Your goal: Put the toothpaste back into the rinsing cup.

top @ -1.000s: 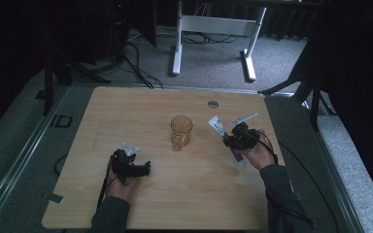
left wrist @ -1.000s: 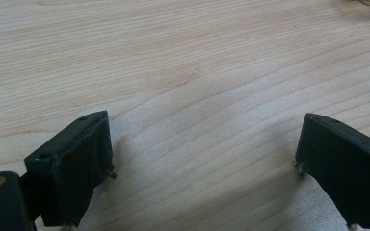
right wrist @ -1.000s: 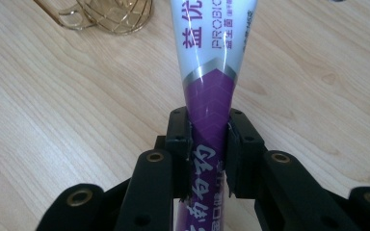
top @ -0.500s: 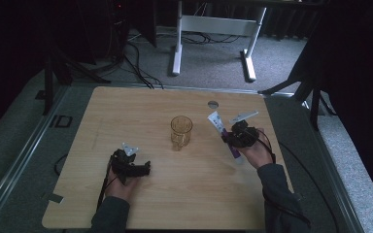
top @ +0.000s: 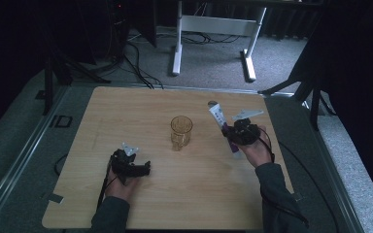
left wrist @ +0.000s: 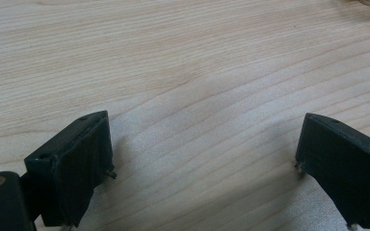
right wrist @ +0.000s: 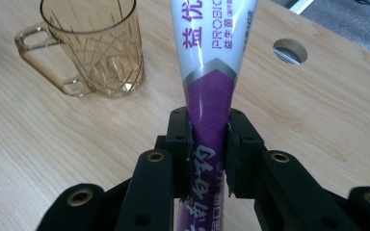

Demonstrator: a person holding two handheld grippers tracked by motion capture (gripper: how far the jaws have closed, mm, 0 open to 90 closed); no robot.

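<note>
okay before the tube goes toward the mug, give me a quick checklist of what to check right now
1. Right claw shut on the tube, lower purple part: ok.
2. Tube lifted clear of the table: ok.
3. Mug upright, mouth open: ok.
4. Mug empty: ok, going by the right gripper view.
5. Left claw open, holding nothing, away from the mug: ok.
6. Tube cap on or off: cannot tell.

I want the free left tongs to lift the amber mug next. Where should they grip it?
Grip the mug by its handle, coming from the person's side: the handle points that way, and it is narrower than the round, faceted body. The left tongs stand open.
</note>
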